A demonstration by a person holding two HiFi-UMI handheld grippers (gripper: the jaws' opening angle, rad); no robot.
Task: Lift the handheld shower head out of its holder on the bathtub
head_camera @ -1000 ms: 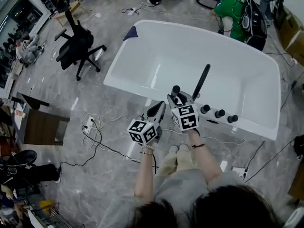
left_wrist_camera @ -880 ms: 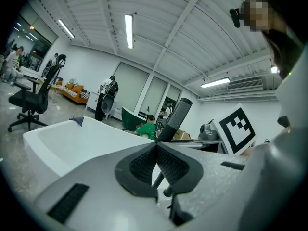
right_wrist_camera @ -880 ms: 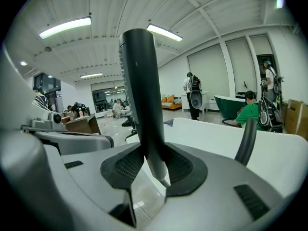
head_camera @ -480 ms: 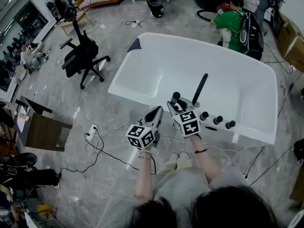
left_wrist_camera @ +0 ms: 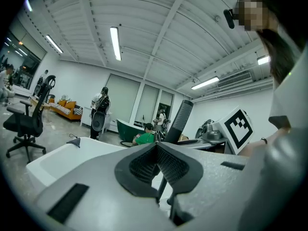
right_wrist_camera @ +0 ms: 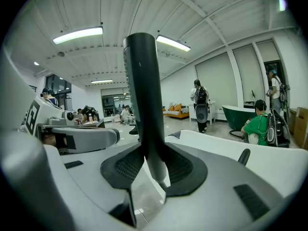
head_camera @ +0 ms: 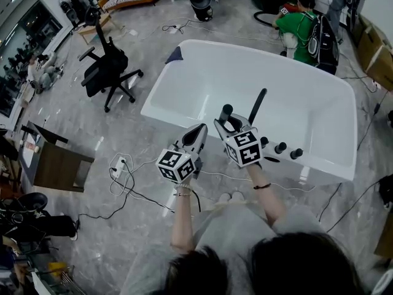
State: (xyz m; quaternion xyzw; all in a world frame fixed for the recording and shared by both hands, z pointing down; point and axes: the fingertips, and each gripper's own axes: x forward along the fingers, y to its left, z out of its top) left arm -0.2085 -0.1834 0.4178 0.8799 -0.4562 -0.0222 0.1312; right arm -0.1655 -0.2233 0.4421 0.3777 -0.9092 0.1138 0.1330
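In the head view we see the right gripper (head_camera: 228, 123) above the near rim of the white freestanding bathtub (head_camera: 258, 49). Its fingers (head_camera: 239, 126) are closed on the black stick-shaped handheld shower head (head_camera: 226, 112), which stands up from them just left of the bathtub's three black round knobs (head_camera: 280, 147). The left gripper (head_camera: 198, 134) hovers just outside that near rim, beside the right one.

In the left gripper view we find its fingers pressed together with nothing between them. The shower head rises beyond them, over the bathtub.

In the right gripper view the fingers clamp the shower head near its lower end. Its dark barrel stands upright, with the bathtub's white rim behind it.
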